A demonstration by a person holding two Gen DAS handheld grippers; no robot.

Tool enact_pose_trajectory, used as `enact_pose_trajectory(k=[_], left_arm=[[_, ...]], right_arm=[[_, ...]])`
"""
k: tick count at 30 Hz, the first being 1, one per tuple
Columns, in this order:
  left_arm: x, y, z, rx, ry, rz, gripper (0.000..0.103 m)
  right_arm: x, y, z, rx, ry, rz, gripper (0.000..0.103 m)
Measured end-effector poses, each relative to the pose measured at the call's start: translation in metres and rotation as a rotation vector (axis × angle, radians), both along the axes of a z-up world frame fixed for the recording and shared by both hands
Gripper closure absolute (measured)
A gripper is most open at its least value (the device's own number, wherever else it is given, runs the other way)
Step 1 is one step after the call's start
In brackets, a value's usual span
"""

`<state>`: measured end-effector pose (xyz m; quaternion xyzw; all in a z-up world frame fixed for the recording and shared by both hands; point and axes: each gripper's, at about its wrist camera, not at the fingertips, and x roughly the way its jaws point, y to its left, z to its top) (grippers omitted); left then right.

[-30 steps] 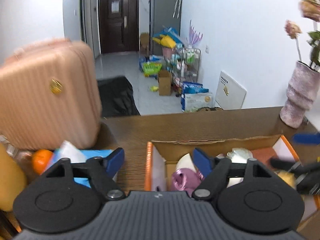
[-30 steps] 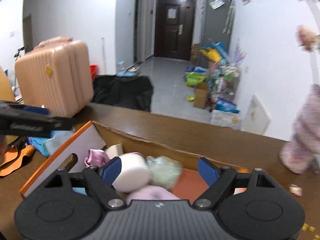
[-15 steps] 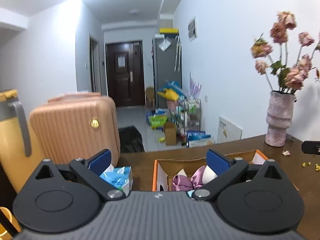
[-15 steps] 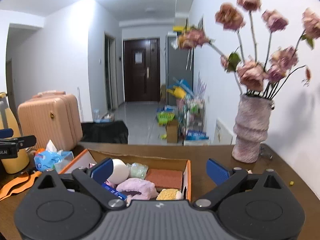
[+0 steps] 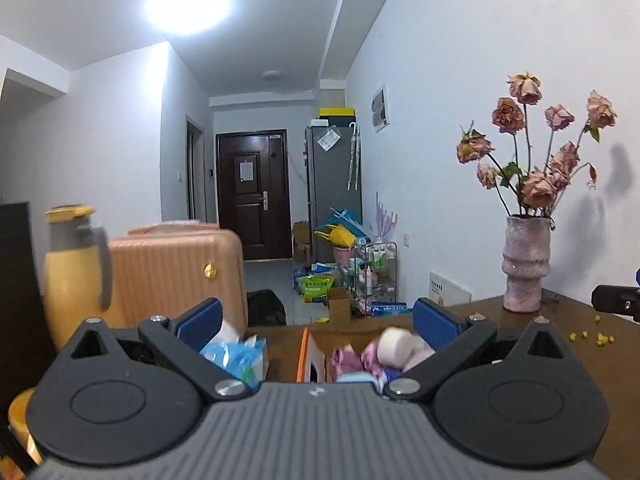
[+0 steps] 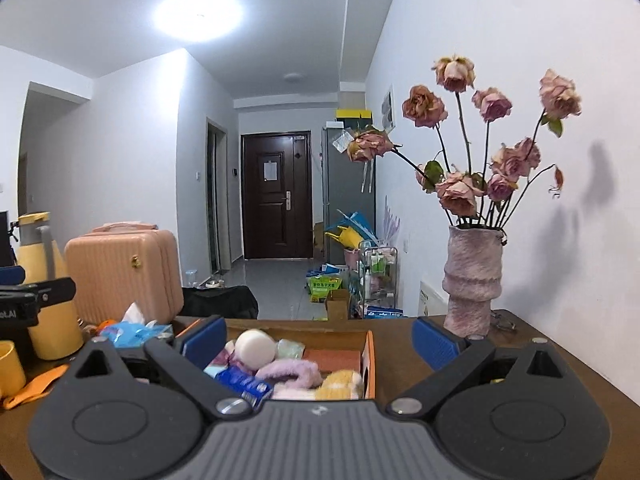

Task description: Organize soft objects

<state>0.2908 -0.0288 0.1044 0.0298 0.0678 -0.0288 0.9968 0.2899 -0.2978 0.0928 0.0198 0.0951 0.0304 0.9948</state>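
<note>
An orange-edged cardboard box [image 6: 370, 354] on the brown table holds soft things. Among them are a white round sponge [image 6: 256, 346], a pink fluffy band [image 6: 288, 372], a yellow sponge [image 6: 340, 384], a blue packet [image 6: 240, 380] and a pink satin cloth [image 5: 346, 358]. My right gripper [image 6: 320, 338] hangs open and empty just short of the box, pointing almost level. My left gripper [image 5: 318, 320] is open and empty too, back from the box's left end [image 5: 310, 354]. Its fingers [image 6: 40, 292] show at the left edge of the right wrist view.
Left of the box lie a blue tissue pack [image 5: 236, 356], a yellow flask [image 5: 72, 280], a yellow cup [image 6: 10, 364] and an orange strap [image 6: 36, 388]. Behind them stands a pink suitcase [image 5: 176, 276]. A vase of dried roses [image 6: 472, 280] and yellow crumbs [image 5: 600, 336] are on the right.
Both grippers have drawn back from over the box and tipped up towards level. Their jaws have spread wider and hold nothing. The box now sits lower and farther off.
</note>
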Motion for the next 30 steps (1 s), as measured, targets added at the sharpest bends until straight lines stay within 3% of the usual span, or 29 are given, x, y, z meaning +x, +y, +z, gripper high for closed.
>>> enact_pose_trajectory(k=[9,16,20,25,30], left_arm=[[-0.105,0.022,-0.045,-0.023,0.049,0.026,0.0],[-0.195,0.034,-0.07,0.004,0.063,0.069,0.0],[-0.24,0.036,-0.072,0.018,0.038,0.036,0.0],[-0.272,0.03,-0.067,0.009,0.007,0.019,0.0],[-0.279,0.025,-0.065,0.018,-0.003,0.02,0.0]], right_arm=[[-0.107,0.024,-0.037,-0.053,-0.008,0.049,0.003],[-0.187,0.042,-0.067,-0.018,0.03,0.064,0.003],[-0.231,0.052,-0.079,0.012,0.024,0.075,0.002],[-0.27,0.07,-0.089,-0.026,0.025,0.088,0.0],[-0.277,0.075,-0.087,-0.048,0.021,0.099,0.0]])
